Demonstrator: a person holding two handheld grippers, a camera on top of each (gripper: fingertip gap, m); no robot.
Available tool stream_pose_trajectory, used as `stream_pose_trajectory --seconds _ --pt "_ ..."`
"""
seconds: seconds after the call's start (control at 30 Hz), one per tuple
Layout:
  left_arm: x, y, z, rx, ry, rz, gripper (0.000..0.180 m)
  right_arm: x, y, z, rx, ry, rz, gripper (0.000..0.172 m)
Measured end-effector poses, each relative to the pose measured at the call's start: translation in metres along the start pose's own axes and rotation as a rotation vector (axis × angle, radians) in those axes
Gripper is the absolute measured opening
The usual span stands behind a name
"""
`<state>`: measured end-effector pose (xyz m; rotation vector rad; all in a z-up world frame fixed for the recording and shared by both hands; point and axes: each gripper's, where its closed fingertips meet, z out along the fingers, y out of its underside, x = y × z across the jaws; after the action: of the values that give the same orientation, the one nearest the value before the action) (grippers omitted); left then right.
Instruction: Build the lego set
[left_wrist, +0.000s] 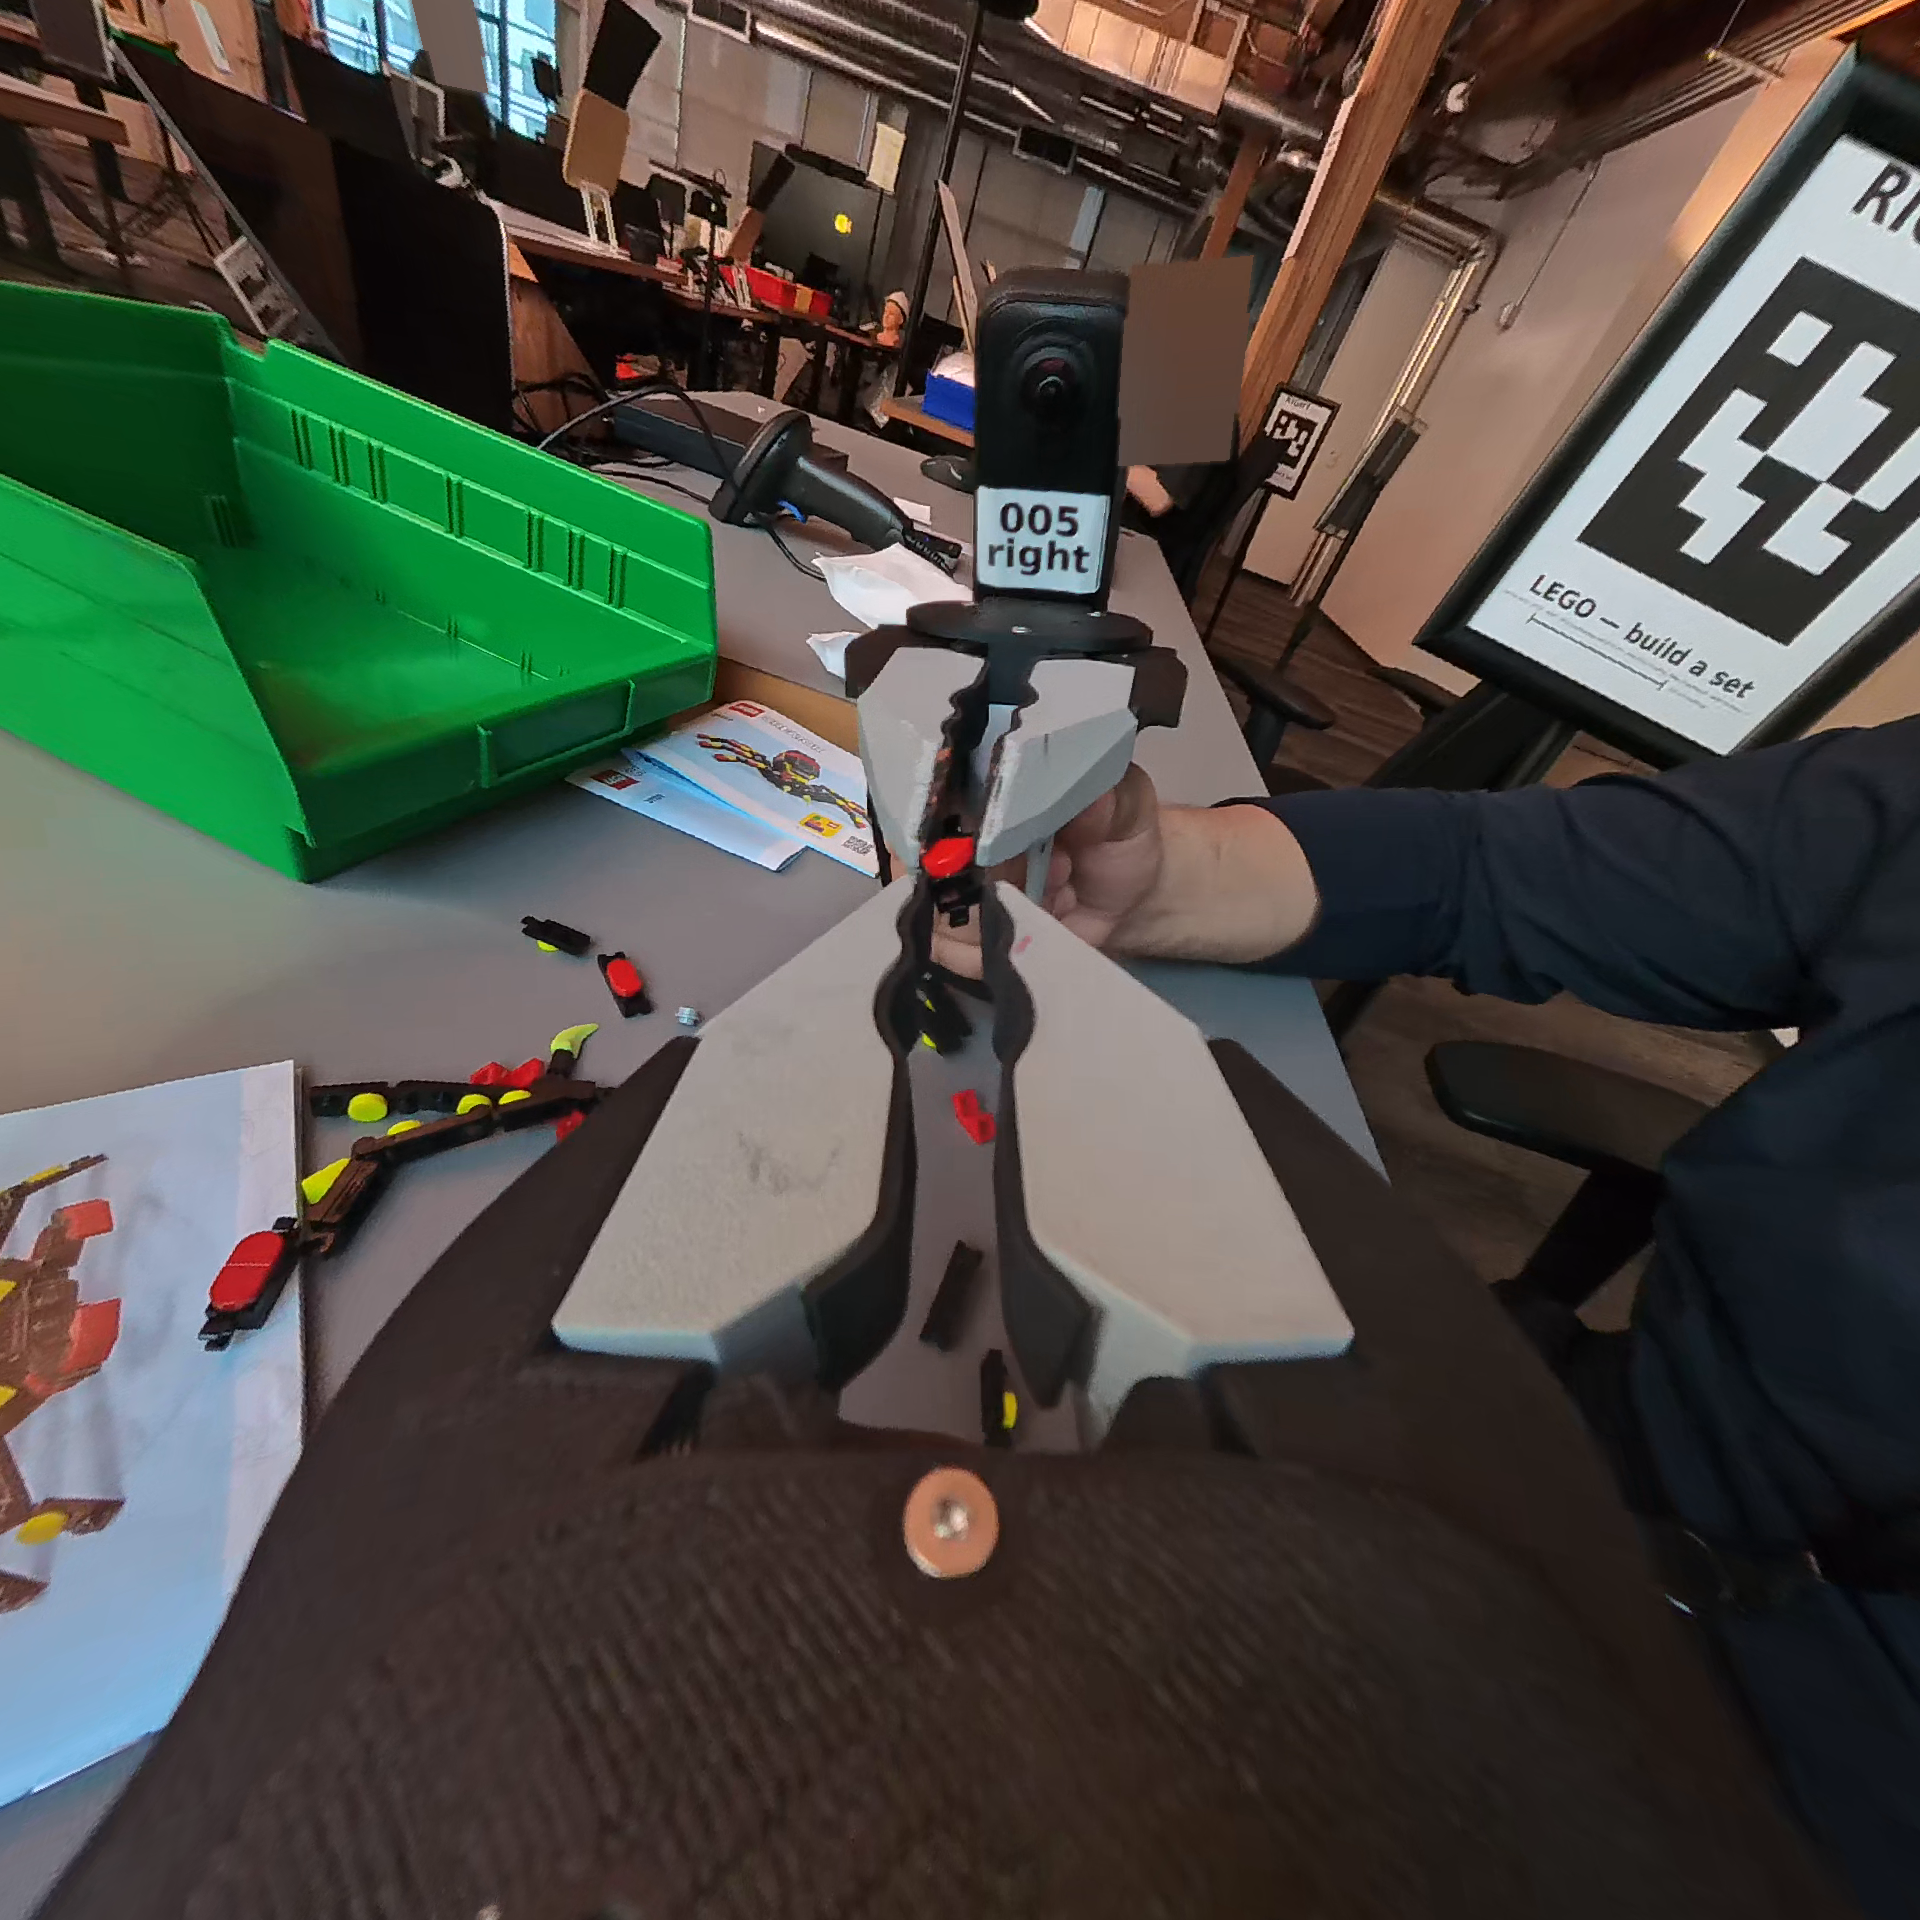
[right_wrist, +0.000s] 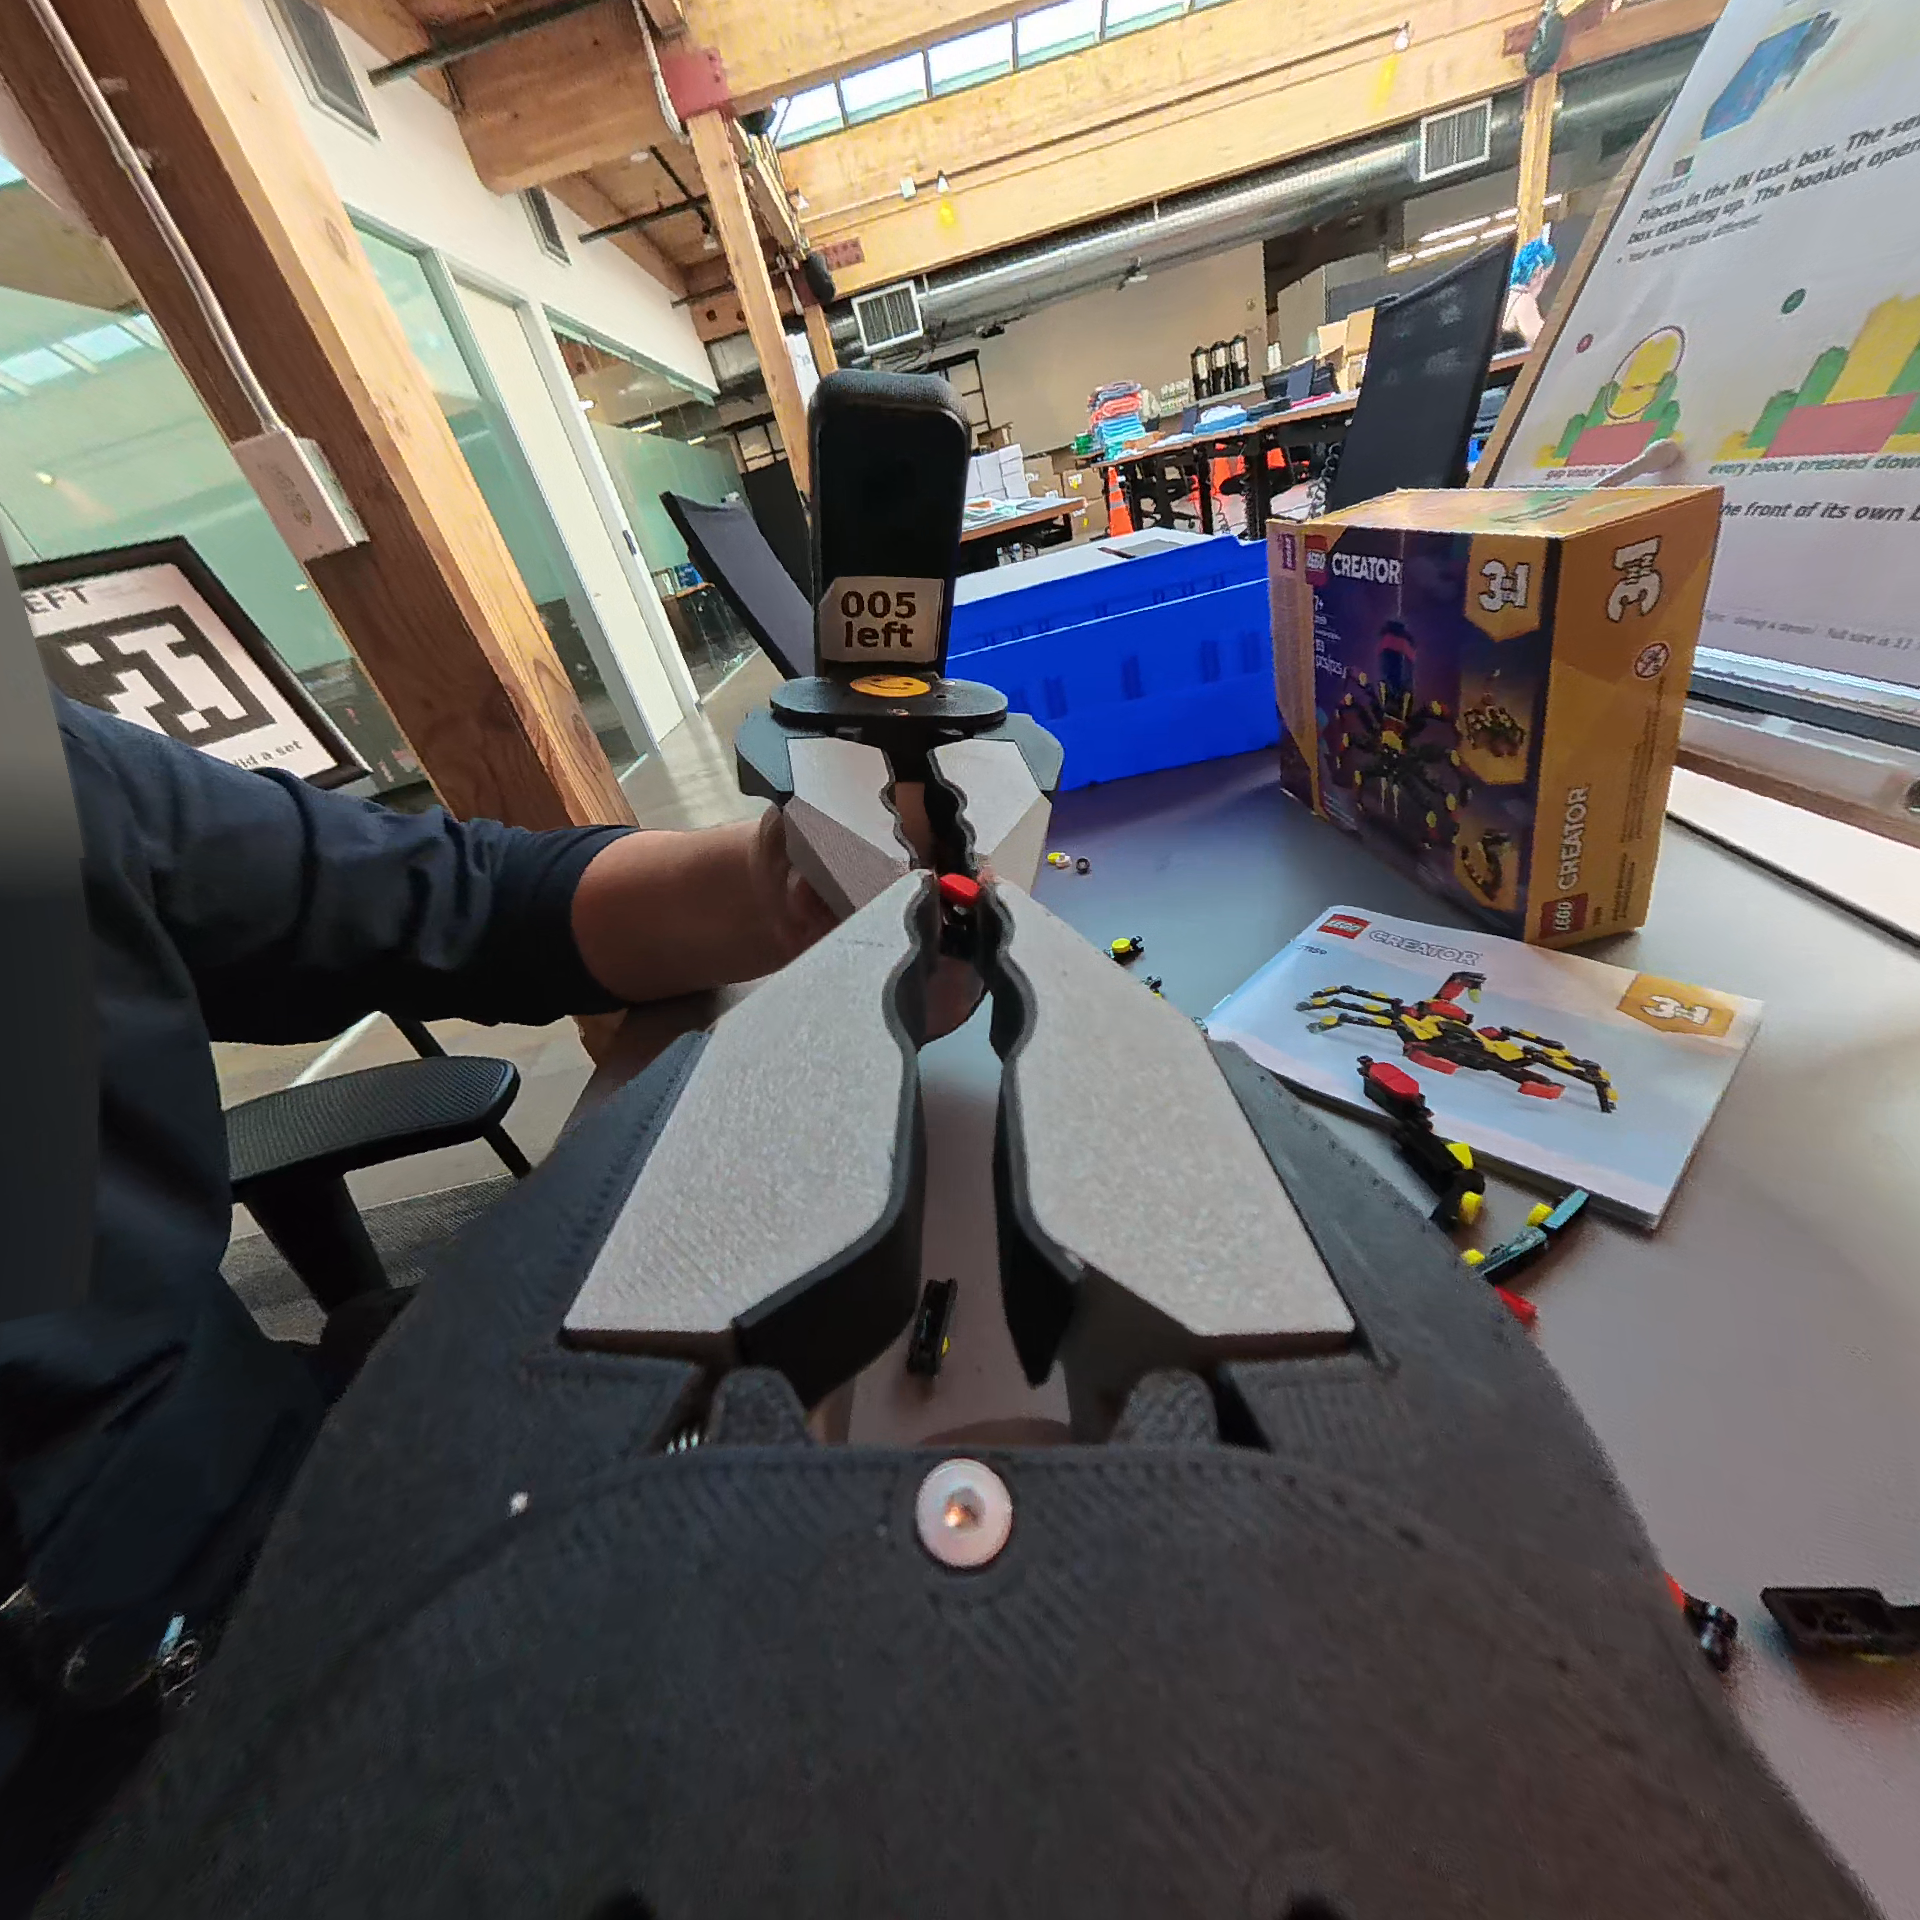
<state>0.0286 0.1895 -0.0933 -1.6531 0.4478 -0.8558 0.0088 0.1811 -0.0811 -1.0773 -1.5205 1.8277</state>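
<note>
Two handheld grippers meet tip to tip above a table (left_wrist: 156, 935), the left gripper (left_wrist: 951, 914) facing the right gripper (left_wrist: 951, 821), a small brick piece (left_wrist: 948, 855) clamped between both sets of fingertips. In the left wrist view, a bin (left_wrist: 343, 623) sits far left, booklets (left_wrist: 748, 790) before it, loose bricks (left_wrist: 447, 1107) nearer. In the right wrist view, a box (right_wrist: 1486, 717) stands behind another booklet (right_wrist: 1496, 1049), right.

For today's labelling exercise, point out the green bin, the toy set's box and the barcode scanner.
green bin (left_wrist: 582, 727): left wrist view, its front wall.
toy set's box (right_wrist: 1621, 727): right wrist view, its yellow side panel.
barcode scanner (left_wrist: 821, 488): left wrist view, its black handle.
</note>
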Motion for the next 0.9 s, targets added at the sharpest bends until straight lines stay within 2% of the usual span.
stream_pose_trajectory --seconds 0.17,0.23,0.3,0.4,0.47,0.5,0.57,0.67,0.77,0.8,0.9 --pt "-0.002 0.007 0.002 -0.033 -0.02 0.042 0.006 0.001 0.007 0.002 -0.059 0.042 -0.081 0.004" --pt "-0.009 0.007 0.002 -0.052 -0.095 0.09 0.006 0.005 0.006 0.002 -0.077 0.113 -0.157 0.004" --pt "-0.008 -0.003 0.003 0.003 -0.142 0.095 0.006 0.006 -0.003 0.002 -0.054 0.181 -0.219 0.004" --pt "-0.014 -0.01 0.004 0.067 -0.222 0.097 0.007 0.012 -0.01 0.001 -0.081 0.38 -0.437 0.005" --pt "-0.015 -0.013 0.004 0.105 -0.229 0.07 0.007 0.012 -0.014 0.0 -0.108 0.509 -0.619 0.005" --pt "-0.012 -0.015 0.004 0.117 -0.207 0.053 0.007 0.01 -0.017 0.0 -0.096 0.527 -0.647 0.006" --pt "-0.007 -0.017 0.003 0.12 -0.15 0.022 0.007 0.007 -0.019 0.001 -0.06 0.473 -0.571 0.005" --pt "-0.008 -0.018 0.001 0.116 -0.148 0.036 0.006 0.007 -0.019 0.004 0.012 0.328 -0.289 0.004" --pt "0.007 -0.021 0.0 0.121 -0.074 0.09 0.005 -0.006 -0.023 0.0 0.114 -0.013 0.08 0.004" --pt "0.006 -0.02 0.001 0.098 -0.08 0.08 0.005 -0.005 -0.022 -0.001 0.123 -0.048 0.142 0.004" --pt "0.004 -0.016 0.0 0.087 -0.07 0.071 0.004 -0.004 -0.018 0.0 0.111 -0.05 0.137 0.004"
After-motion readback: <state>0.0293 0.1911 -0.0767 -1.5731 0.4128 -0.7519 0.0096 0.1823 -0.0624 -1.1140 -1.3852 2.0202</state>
